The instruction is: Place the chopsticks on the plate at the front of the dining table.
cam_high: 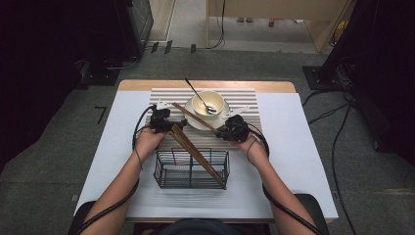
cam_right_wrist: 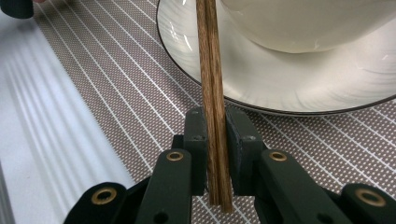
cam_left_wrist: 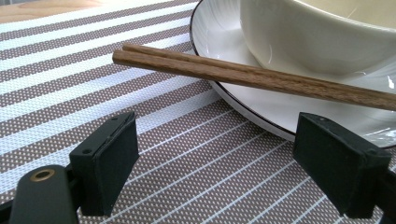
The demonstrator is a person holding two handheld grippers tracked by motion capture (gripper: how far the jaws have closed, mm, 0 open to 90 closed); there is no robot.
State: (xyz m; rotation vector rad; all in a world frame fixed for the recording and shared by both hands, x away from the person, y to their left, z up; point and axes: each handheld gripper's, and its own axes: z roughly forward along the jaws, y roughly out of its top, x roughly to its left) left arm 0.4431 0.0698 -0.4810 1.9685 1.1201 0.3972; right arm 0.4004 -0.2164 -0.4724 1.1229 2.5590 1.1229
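Here, left gripper (cam_high: 162, 120) hovers low over the striped mat (cam_left_wrist: 93, 93), jaws released, nothing between them, aimed at the free end of the chopsticks (cam_right_wrist: 211, 70), likely ready to help steady it. Chopsticks lie propped on the plate (cam_left_wrist: 219, 28) rim beside the bowl (cam_high: 208, 103), so one end stays raised and easy to pinch. Right gripper (cam_right_wrist: 215, 135) is level, jaws clenched on the pair's right end. Another pair leans in the near basket (cam_high: 192, 169).

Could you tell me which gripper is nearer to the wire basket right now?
Roughly equal, perhaps the left. The left gripper hovers open just beyond the wire basket's far left corner; the right gripper, shut on the chopsticks, sits beyond its far right corner.
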